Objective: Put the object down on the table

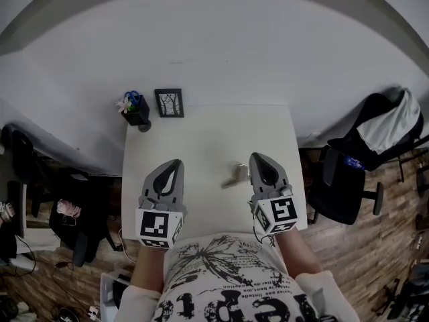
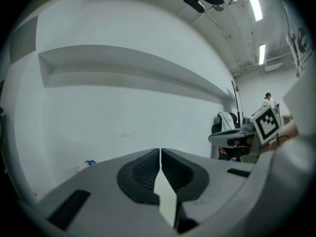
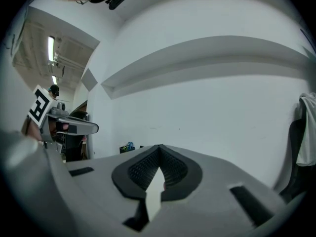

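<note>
A small pale object (image 1: 236, 174) lies on the white table (image 1: 208, 139), just left of my right gripper's tip and apart from it. My right gripper (image 1: 257, 157) hovers over the table's near right part, its jaws pressed together with nothing between them (image 3: 159, 147). My left gripper (image 1: 177, 162) is level with it on the near left, also shut and empty (image 2: 160, 151). Both gripper views look over the jaws at a bare white wall, and neither shows the object.
A black pot with blue and white items (image 1: 136, 109) and a small framed picture (image 1: 169, 102) stand at the table's far left corner. A black office chair (image 1: 348, 180) with a pale garment sits to the right. Dark chairs and clutter (image 1: 40, 206) fill the floor on the left.
</note>
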